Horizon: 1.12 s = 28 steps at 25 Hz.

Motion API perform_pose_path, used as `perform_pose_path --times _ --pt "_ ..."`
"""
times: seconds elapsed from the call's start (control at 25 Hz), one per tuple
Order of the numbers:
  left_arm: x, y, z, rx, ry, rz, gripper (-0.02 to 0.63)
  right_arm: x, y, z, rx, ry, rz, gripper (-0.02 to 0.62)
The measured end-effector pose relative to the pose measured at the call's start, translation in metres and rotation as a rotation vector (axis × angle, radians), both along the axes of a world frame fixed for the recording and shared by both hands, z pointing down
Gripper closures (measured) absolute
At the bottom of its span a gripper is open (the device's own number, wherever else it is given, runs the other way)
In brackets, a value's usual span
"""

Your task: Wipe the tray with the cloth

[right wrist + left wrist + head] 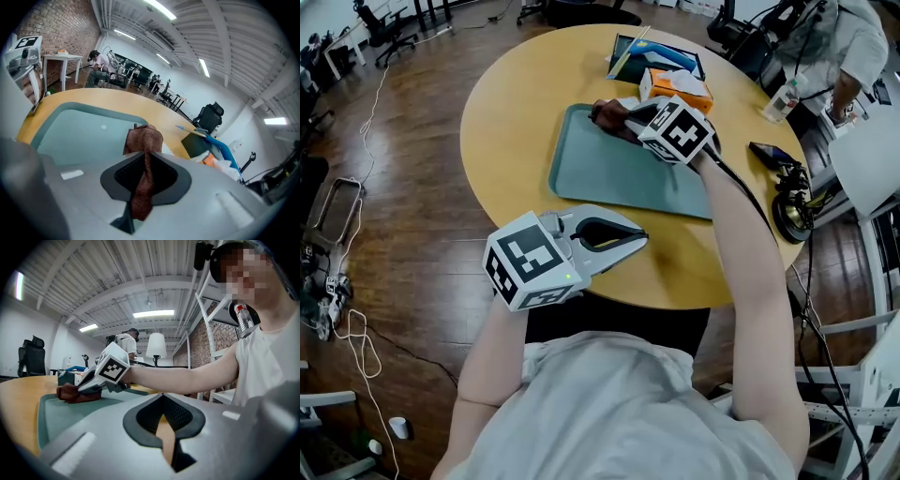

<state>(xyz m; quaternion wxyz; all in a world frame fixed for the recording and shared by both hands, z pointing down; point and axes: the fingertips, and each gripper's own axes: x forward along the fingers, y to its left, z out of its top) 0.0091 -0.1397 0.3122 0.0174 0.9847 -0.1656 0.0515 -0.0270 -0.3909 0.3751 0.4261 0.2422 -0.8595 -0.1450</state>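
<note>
A teal tray (609, 178) lies in the middle of a round yellow table (506, 103). My right gripper (617, 118) is over the tray's far left corner, shut on a brown cloth (607, 114) that rests bunched on the tray. In the right gripper view the cloth (143, 139) runs pinched between the jaws and spills forward onto the tray (79, 129). My left gripper (639, 239) hovers over the table's near edge, just in front of the tray, shut with nothing in it. The left gripper view looks across the tray (56, 411) to the cloth (75, 393).
Behind the tray stand a dark box with blue contents (661, 54) and an orange packet (677, 86). A phone (773, 154) and a coiled black cable (792, 216) are at the table's right edge. A person (848, 47) sits at the far right by a bottle (783, 98).
</note>
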Motion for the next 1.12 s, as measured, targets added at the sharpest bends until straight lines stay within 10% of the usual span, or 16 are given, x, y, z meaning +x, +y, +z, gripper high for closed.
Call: perform_pose_path --times 0.56,1.12 --pt "0.003 -0.002 -0.001 -0.002 0.002 -0.001 0.606 0.141 -0.004 0.004 0.002 0.065 0.270 0.554" --pt "0.003 -0.002 -0.002 -0.003 0.009 0.000 0.606 0.125 0.013 0.004 -0.001 0.031 0.222 0.555"
